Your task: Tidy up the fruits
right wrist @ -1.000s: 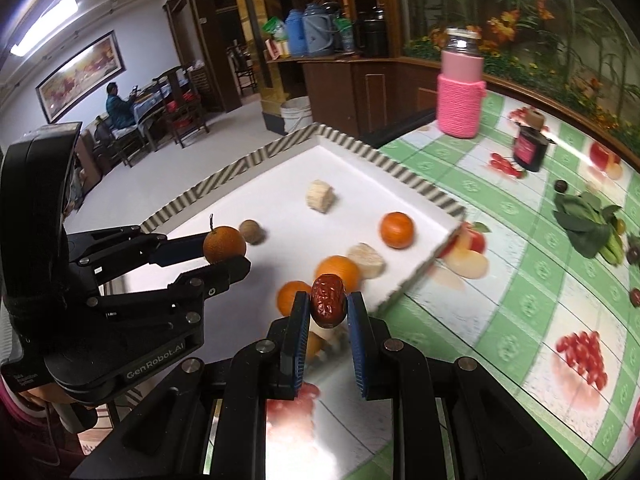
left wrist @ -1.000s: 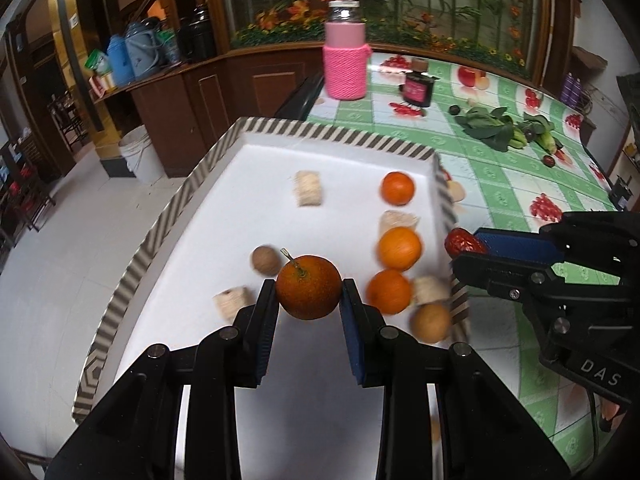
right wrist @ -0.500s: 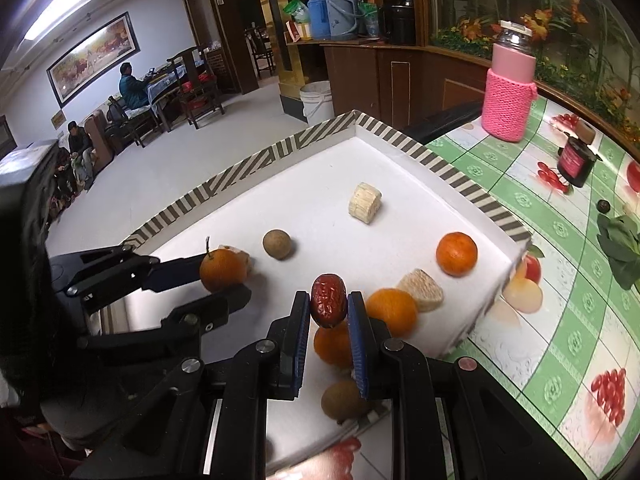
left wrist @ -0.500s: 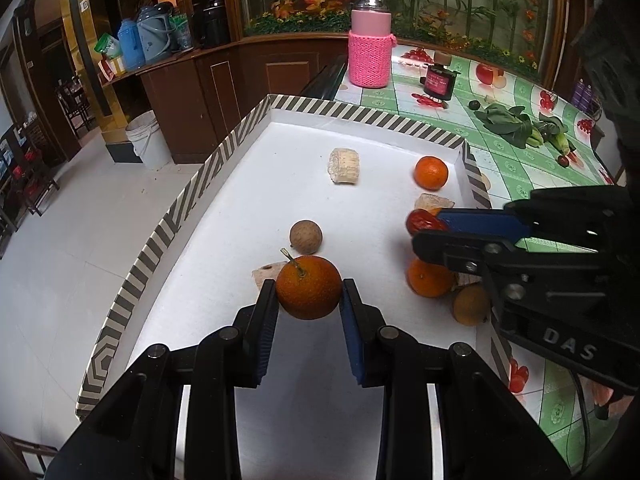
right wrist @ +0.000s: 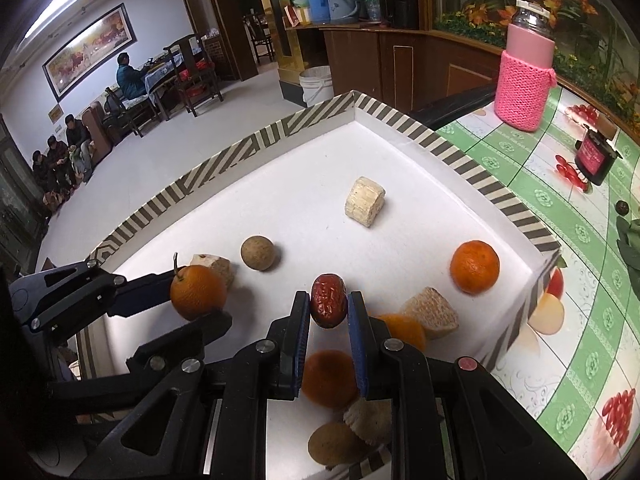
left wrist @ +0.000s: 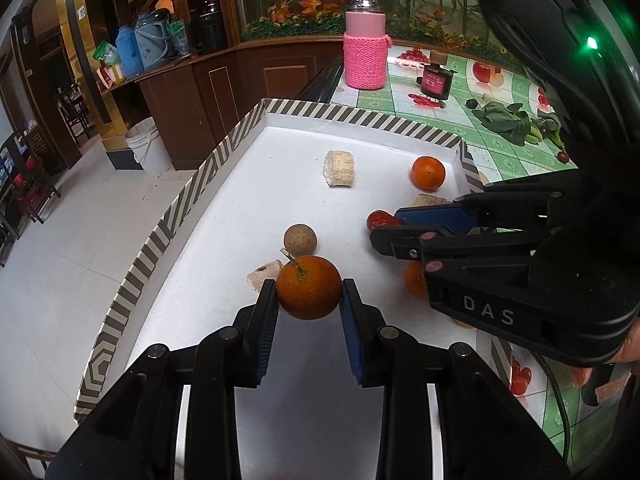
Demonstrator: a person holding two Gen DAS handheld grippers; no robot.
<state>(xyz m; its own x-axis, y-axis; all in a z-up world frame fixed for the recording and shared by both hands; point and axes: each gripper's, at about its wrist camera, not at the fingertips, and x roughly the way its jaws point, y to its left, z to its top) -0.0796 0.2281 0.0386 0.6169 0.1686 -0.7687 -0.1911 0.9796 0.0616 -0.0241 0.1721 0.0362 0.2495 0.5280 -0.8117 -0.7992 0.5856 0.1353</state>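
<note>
My left gripper [left wrist: 308,294] is shut on a stemmed orange [left wrist: 309,286] and holds it above the white tray [left wrist: 224,148]; the same orange [right wrist: 197,291] shows at the left of the right wrist view. My right gripper [right wrist: 329,306] is shut on a red date [right wrist: 329,299], held over the tray's near right part; the date [left wrist: 380,220] also shows in the left wrist view. In the tray lie a loose orange [right wrist: 475,266], a brown round fruit [right wrist: 258,253], pale cut chunks [right wrist: 365,201] and more oranges [right wrist: 330,378] under my right gripper.
The tray has a raised striped rim [right wrist: 460,152]. On the green patterned tablecloth [right wrist: 580,320] stand a pink knit-covered jar [right wrist: 524,76] and a small dark jar [right wrist: 596,156]. Leafy greens [left wrist: 508,122] lie at the far right. Floor drops off left of the tray.
Both grippers have moved leftward and further over the tray, each still holding its fruit. The right gripper with the date now hangs well inside the tray's right rim.
</note>
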